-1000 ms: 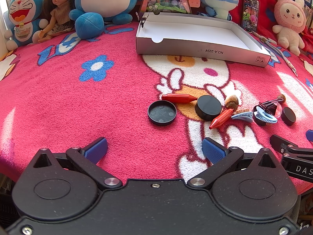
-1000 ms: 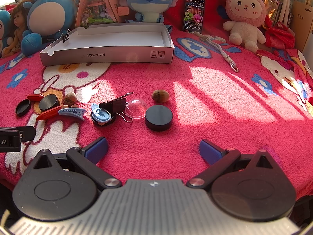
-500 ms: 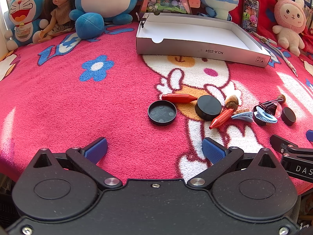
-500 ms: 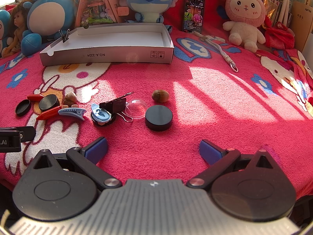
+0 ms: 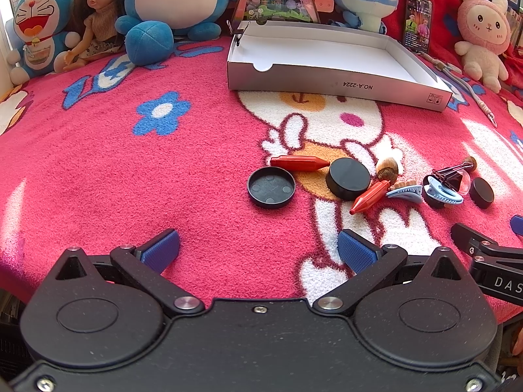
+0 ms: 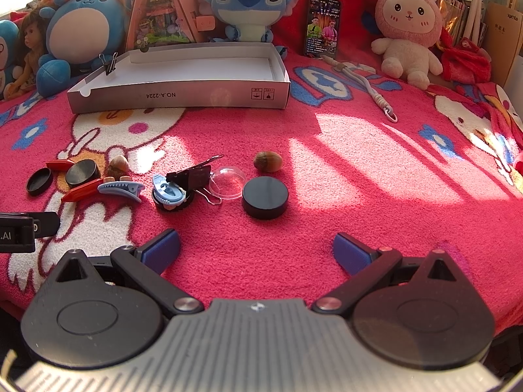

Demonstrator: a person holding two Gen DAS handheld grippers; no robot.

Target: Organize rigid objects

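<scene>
The left claw (image 5: 258, 248) hovers low over the pink blanket (image 5: 114, 170), its blue pads spread wide with nothing between them; the right claw (image 6: 256, 250) hangs likewise, pads apart and empty, just beside the left one.

The small things lie in a loose row on the blanket, ahead of both claws: an upturned black cap (image 5: 271, 187) at the left end; behind it a red peg (image 5: 299, 163); a black puck (image 5: 349, 178) touching a second red peg (image 5: 369, 197); a brown nut (image 5: 386, 168) behind these; a pale blue hair clip (image 6: 121, 189); another blue clip (image 6: 168, 191) resting on a dark ring, touching a black binder clip (image 6: 193, 176); a clear dome (image 6: 228, 182) just beside that; a second black puck (image 6: 265, 197) straight ahead of the right claw; a second nut (image 6: 268, 161) behind it.

The white box (image 6: 183, 94) sits open and empty farther back, well apart from the row, with a small binder clip (image 6: 111, 63) on its left rim; plush toys (image 6: 253, 3) line the back edge; a phone (image 6: 323, 26) leans among them.
</scene>
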